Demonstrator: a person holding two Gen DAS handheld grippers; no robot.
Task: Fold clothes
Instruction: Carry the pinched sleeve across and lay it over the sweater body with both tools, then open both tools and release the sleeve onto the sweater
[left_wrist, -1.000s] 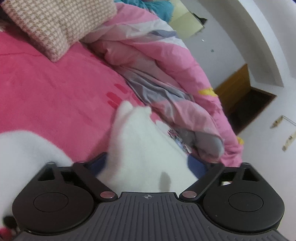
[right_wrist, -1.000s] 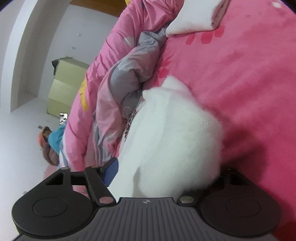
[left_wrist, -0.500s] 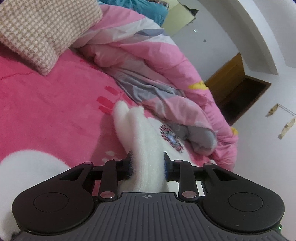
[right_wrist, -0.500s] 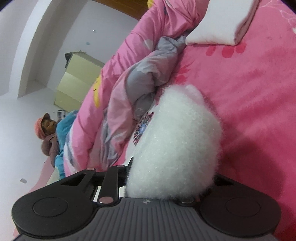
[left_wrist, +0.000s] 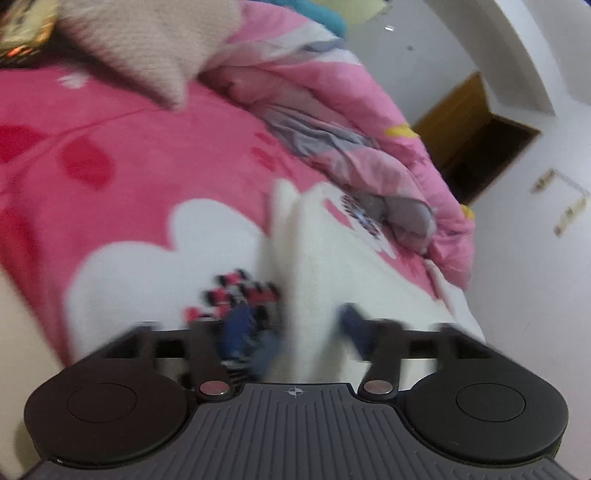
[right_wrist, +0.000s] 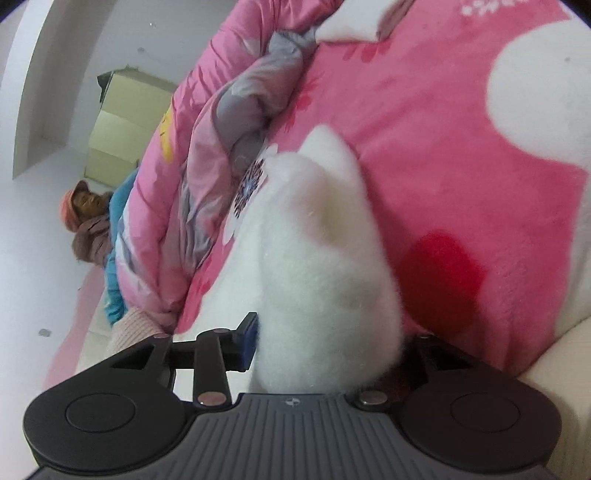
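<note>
The white fluffy garment (left_wrist: 314, 258) lies on the pink bed (left_wrist: 129, 147), running from each tool toward the twelve o'clock edge where the bunched quilt (left_wrist: 332, 110) sits, likely because both ends were pinched together to draw one fold along the bed. The left tool (left_wrist: 299, 325) has its jaws opening, now well apart, with a ridge of garment loose between them. The right tool (right_wrist: 325, 339) is opening too, though the fluffy cloth (right_wrist: 317, 258) fills its gap against the blue pad (right_wrist: 246, 343).
</note>
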